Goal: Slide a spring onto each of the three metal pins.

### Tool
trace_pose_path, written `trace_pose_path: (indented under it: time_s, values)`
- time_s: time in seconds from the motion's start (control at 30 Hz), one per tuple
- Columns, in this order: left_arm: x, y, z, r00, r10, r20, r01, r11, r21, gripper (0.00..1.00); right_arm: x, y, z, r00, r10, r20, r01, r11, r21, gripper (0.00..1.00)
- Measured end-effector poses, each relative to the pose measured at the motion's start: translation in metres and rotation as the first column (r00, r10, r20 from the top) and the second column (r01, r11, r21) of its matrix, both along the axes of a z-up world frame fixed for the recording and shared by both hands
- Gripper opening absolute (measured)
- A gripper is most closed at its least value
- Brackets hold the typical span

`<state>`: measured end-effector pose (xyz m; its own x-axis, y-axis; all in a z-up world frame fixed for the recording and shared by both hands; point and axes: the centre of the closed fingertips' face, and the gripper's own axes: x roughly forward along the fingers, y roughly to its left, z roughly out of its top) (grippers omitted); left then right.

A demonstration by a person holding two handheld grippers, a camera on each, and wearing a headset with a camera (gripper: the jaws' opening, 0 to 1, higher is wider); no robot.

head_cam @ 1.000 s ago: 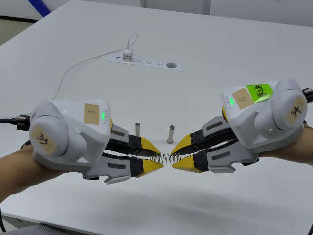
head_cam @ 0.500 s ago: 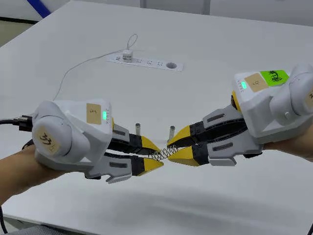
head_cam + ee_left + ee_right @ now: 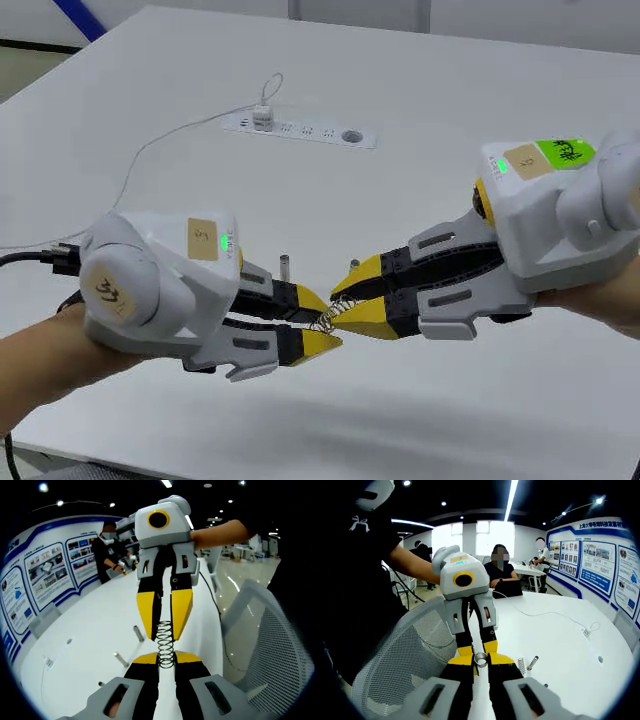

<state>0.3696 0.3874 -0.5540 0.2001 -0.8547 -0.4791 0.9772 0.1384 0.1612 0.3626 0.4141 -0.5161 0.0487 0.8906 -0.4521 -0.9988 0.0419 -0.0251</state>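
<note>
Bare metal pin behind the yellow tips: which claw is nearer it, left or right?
Left. The left claw lies just in front of the metal pin; the right claw sits off to its right, both gripping the spring.

I can read nothing for sure. On my left gripper (image 3: pixel 330 325), a tan label (image 3: pixel 203 239) and the round cap (image 3: pixel 110 290) bear illegible scrawls; on my right gripper (image 3: pixel 336 306), a tan sticker (image 3: pixel 528 161) and a green sticker (image 3: pixel 565 152) likewise.
</note>
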Motion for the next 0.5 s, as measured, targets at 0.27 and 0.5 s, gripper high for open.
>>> trace_pose_path:
  time_s: [0.27,0.5]
  values:
    - [0.0005,-0.0003,0.0036,0.999,0.019,-0.040,-0.020,0.999,-0.036,0.11,0.0014,0.0014,0.0042,1.000,-0.016,-0.011,0.016,1.000,0.007,0.10]
    - [-0.0011,-0.0018,0.0053,0.996,0.025,-0.082,-0.029,0.998,-0.058,0.12,0.0018,0.0057,0.0063,1.000,-0.014,-0.018,0.014,1.000,0.004,0.10]
